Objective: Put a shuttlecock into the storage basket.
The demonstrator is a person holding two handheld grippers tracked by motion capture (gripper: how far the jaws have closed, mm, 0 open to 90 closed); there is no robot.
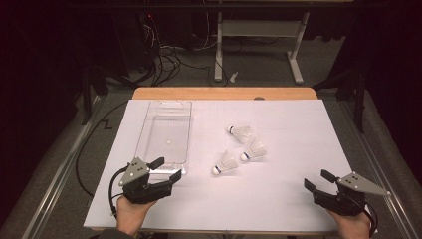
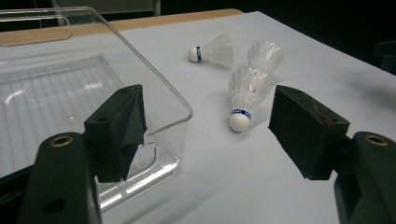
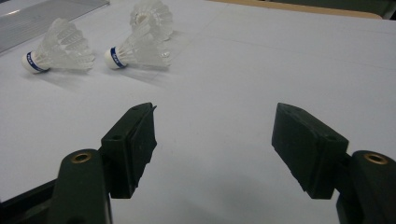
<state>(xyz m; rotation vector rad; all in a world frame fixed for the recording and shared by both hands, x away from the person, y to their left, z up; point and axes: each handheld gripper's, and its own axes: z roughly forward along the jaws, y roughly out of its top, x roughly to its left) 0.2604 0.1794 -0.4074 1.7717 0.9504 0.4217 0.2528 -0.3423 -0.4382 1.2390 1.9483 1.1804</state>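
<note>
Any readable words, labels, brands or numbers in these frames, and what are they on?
Nothing reads.
Nearest shuttlecock: white marks on the blue band, too blurred to read.
Far shuttlecock: blue band, no legible print.
Clear tray: no label visible.
Left tool and right tool: no markings visible.

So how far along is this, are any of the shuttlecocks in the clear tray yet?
Nothing looks done: the clear plastic tray is empty, and the three white feathered shuttlecocks lie on the white table sheet beside it. Nothing is in hand; the left claw near the tray's front corner and the right claw are open and empty. All three shuttlecocks are left to move.
</note>
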